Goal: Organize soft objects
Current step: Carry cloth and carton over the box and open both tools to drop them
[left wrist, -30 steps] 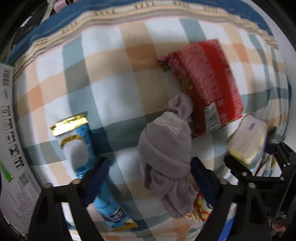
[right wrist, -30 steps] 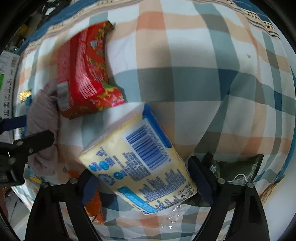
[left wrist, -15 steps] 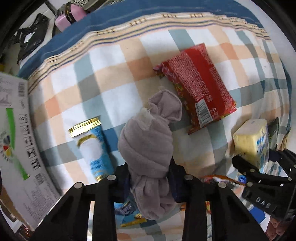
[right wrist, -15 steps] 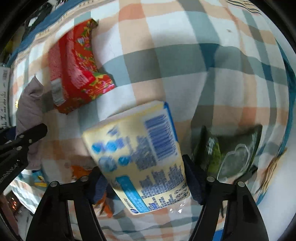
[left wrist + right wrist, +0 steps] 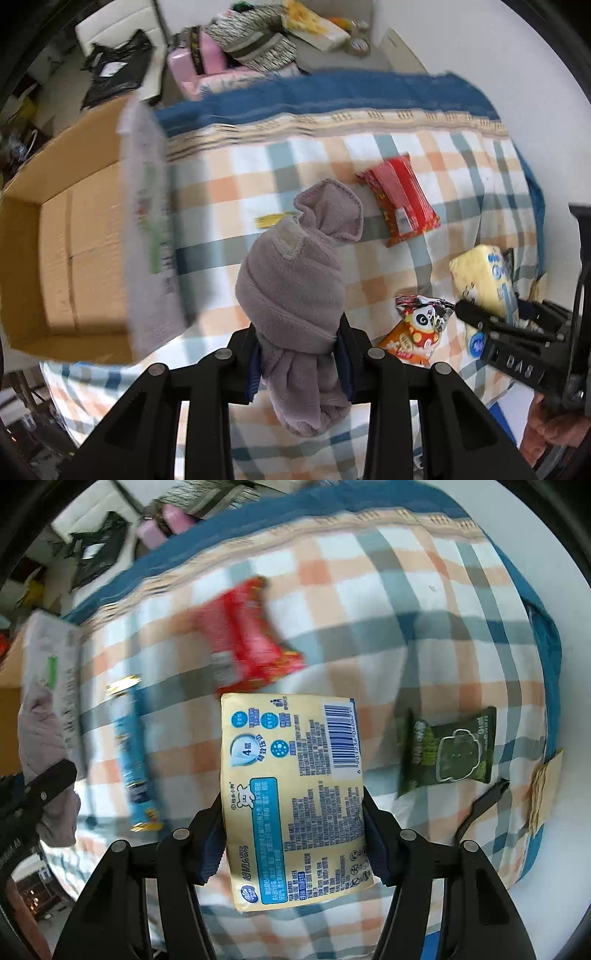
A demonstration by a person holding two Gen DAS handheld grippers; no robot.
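My left gripper (image 5: pixel 299 354) is shut on a rolled mauve-grey sock (image 5: pixel 295 280) and holds it above the checked blanket (image 5: pixel 229 184). My right gripper (image 5: pixel 293 838) is shut on a yellow tissue pack (image 5: pixel 291 786) with blue print, lifted off the blanket (image 5: pixel 424 602). The tissue pack (image 5: pixel 484 277) and right gripper also show at the right of the left wrist view. The sock (image 5: pixel 40 738) shows at the left edge of the right wrist view.
An open cardboard box (image 5: pixel 55 240) stands at the blanket's left. On the blanket lie a red snack pack (image 5: pixel 402 199), a panda snack bag (image 5: pixel 417 328), a blue tube pack (image 5: pixel 133 753) and a dark green pouch (image 5: pixel 450 749). Clutter sits beyond the far edge.
Both grippers closed on their objects, the left on the sock and the right on the tissue pack, and lifted them off the blanket. The cardboard box came into view on the left.
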